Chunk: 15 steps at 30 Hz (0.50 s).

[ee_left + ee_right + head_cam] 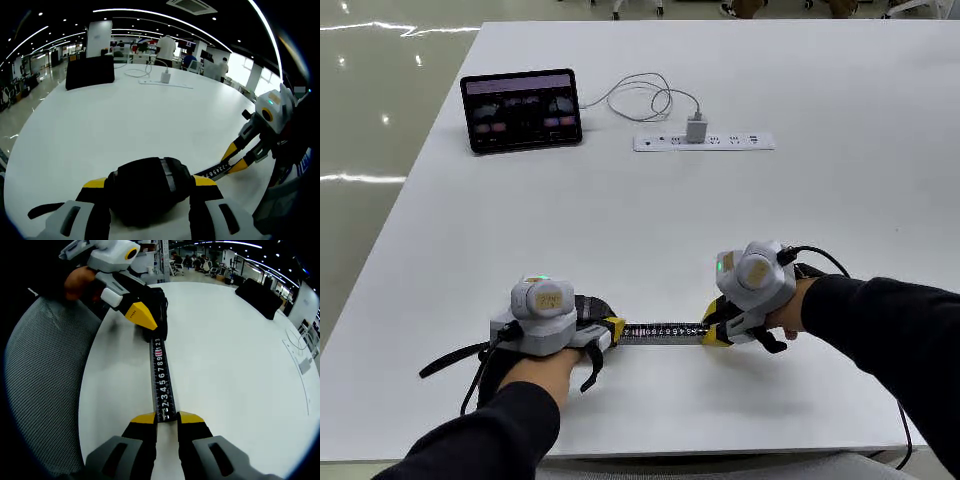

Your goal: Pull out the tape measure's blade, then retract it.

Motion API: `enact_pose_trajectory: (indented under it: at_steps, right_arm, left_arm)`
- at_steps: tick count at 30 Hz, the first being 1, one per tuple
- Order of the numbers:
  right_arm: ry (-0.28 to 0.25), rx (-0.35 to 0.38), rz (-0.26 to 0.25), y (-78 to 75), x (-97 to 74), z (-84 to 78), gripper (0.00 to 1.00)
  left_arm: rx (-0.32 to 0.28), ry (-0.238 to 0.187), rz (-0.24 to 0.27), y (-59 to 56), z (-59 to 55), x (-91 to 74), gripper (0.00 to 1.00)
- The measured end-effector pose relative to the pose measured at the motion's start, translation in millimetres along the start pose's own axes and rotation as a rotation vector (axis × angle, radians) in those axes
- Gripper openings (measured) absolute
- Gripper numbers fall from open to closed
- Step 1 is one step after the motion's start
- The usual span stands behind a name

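Note:
The black tape measure case sits clamped between the yellow-tipped jaws of my left gripper, near the table's front edge. Its case lies at the far end of the blade in the right gripper view. A short length of numbered blade runs from the case to the right. My right gripper is shut on the blade's end, and it shows as the right gripper in the head view. The blade lies flat, just above the white table.
A dark tablet stands at the back left of the table. A white power strip with a charger and looped cable lies behind the grippers. A mesh chair is at the table's near edge. People stand far off.

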State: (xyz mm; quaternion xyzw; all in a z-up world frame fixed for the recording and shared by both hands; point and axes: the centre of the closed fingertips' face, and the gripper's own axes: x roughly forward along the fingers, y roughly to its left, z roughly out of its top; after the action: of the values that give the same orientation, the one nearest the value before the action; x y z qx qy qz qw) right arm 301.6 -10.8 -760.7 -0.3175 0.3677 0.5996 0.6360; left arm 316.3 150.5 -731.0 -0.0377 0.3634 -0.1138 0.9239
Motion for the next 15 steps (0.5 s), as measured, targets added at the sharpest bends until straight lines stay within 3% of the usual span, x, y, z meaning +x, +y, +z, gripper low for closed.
enact_pose_trajectory:
  at_steps: [15]
  right_arm:
    - [-0.019, -0.001, 0.001, -1.6, 4.5, 6.7, 0.11]
  left_arm:
    - [-0.003, 0.0, -0.002, -0.2, 0.0, -0.6, 0.59]
